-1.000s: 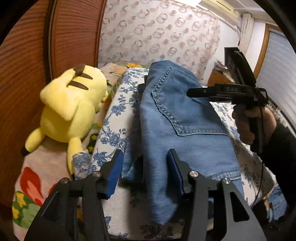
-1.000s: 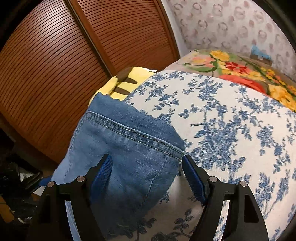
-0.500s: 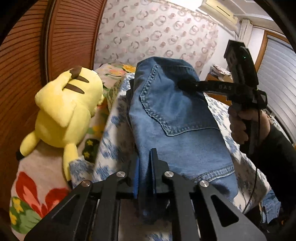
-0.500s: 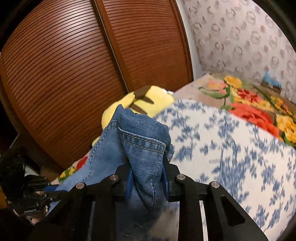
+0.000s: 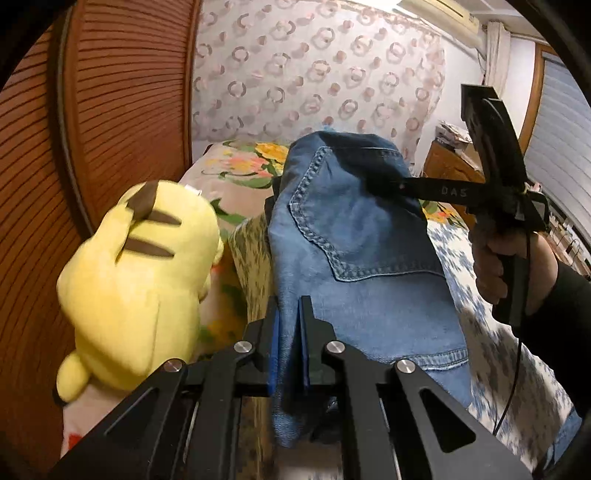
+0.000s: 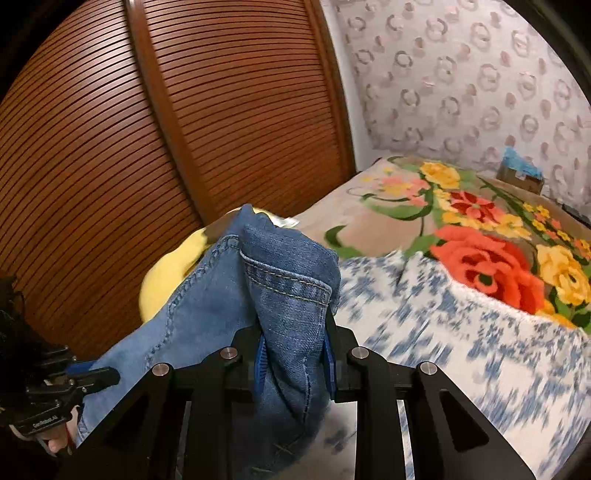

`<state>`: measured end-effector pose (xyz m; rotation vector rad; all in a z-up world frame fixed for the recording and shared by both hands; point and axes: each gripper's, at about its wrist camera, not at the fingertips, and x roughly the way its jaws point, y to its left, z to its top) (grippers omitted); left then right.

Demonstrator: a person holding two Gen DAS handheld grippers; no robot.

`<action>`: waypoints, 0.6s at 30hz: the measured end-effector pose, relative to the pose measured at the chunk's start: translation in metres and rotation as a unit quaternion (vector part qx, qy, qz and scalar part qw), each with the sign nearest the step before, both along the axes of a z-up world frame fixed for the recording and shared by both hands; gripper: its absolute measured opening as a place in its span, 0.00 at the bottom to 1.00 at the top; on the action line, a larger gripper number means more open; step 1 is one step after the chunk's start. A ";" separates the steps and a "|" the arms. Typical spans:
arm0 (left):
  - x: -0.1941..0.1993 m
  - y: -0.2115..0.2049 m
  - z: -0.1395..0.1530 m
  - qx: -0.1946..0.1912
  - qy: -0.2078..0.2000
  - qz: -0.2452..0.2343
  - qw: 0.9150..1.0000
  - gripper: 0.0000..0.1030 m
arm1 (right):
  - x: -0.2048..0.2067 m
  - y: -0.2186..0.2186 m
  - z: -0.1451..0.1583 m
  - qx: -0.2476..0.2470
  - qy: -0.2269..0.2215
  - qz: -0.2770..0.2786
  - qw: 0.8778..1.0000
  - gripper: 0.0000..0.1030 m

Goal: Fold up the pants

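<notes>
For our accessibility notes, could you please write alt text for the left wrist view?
The left gripper is shut on an edge of blue jeans lifted over a bed; the right gripper, in a hand, holds the far edge. A yellow plush lies left.

The room is lit warm and fairly dim, the brightest patch being the white ceiling corner point(image 5: 491, 22) at the upper right of the left view. The wooden doors point(image 6: 110, 147) bow hard at the edges, and black rims close off every corner. The blue-flowered sheet point(image 6: 461, 354) smears into streaks, and the yellow plush toy point(image 5: 136, 280) is soft with blur. The jeans point(image 5: 354, 258) stay sharp, shaded dark near the top. The flowered blanket point(image 6: 480, 243) looks crisp and evenly lit.
</notes>
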<state>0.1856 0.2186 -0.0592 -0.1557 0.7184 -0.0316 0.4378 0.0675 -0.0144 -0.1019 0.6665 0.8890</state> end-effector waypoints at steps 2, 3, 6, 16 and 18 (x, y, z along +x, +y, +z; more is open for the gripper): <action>0.016 0.000 0.001 0.010 0.000 -0.003 1.000 0.09 | 0.013 0.005 0.000 -0.003 -0.005 -0.006 1.000 0.24; 0.021 -0.001 0.001 0.012 0.001 -0.003 1.000 0.09 | 0.020 0.009 0.001 -0.004 -0.007 -0.008 1.000 0.26; 0.031 -0.003 -0.003 0.022 0.009 -0.007 1.000 0.09 | 0.037 0.020 -0.005 -0.032 -0.012 -0.020 0.999 0.37; 0.027 -0.008 -0.014 0.033 0.019 -0.002 0.999 0.10 | 0.026 0.024 0.014 -0.052 -0.093 -0.037 0.994 0.56; 0.028 -0.009 -0.015 0.036 0.020 -0.001 0.999 0.11 | 0.015 0.025 0.013 -0.040 -0.089 -0.007 0.995 0.35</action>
